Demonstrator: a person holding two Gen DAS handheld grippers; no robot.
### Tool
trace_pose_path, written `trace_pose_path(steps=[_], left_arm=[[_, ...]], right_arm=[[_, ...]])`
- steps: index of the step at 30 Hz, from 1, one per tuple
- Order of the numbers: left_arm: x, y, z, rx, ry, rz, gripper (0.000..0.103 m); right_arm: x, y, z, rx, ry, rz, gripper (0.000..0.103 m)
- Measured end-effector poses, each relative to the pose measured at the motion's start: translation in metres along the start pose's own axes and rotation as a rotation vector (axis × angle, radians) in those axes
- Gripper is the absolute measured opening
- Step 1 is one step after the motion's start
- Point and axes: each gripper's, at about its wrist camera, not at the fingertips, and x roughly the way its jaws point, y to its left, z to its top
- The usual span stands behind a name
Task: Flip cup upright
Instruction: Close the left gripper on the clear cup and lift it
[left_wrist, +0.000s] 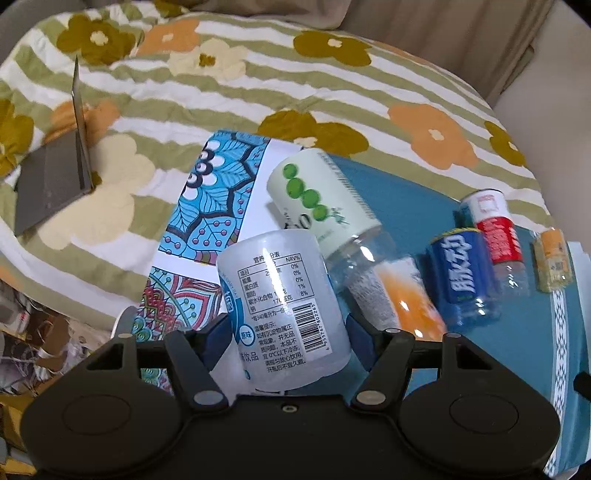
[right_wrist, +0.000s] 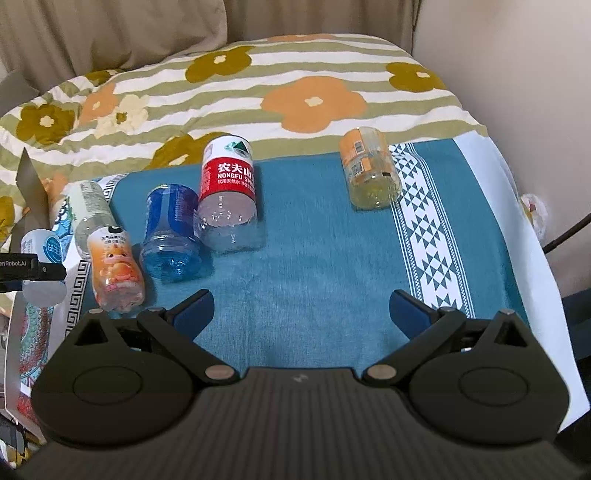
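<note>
My left gripper (left_wrist: 284, 332) is shut on a frosted white cup with a blue label and barcode (left_wrist: 284, 306); it is held off the cloth and tilted. The same cup shows in the right wrist view (right_wrist: 42, 266), held by the left gripper at the far left. My right gripper (right_wrist: 301, 308) is open and empty above the blue cloth (right_wrist: 314, 258). Other cut-bottle cups lie on their sides: green-dotted (left_wrist: 321, 195), orange (left_wrist: 410, 295), blue (left_wrist: 461, 277), red (left_wrist: 496, 236) and yellow (left_wrist: 552, 260).
A flowered, striped quilt (right_wrist: 229, 92) covers the bed behind the cloth. A patterned sheet (left_wrist: 207, 206) lies left of the cloth. A grey open laptop-like object (left_wrist: 55, 177) sits at the left. A beige wall is at the right.
</note>
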Motion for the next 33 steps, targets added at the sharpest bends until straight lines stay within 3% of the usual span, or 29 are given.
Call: trace_pose_path(steps=[7,15,26,33], left_arm=[[-0.034,-0.039,-0.026,0.061,-0.064,0.008,0.072],[-0.046,-0.1,-0.064,0.136,-0.071,-0.03,0.072],[-0.015,-0.188,-0.12,0.325,-0.001,-0.086,0.072],[0.011,-0.214,-0.136,0.428,0.037,-0.086,0.072]], right_arm=[[-0.021,-0.018,-0.005,-0.025,-0.044,0.032,0.103],[-0.042,-0.055,-0.026,-0.05,-0.064,0.059,0.103],[-0.048,-0.117,-0.064,-0.024,-0.036,0.052,0.103],[-0.038,-0.137,-0.082,-0.013,0.006,0.046,0.103]])
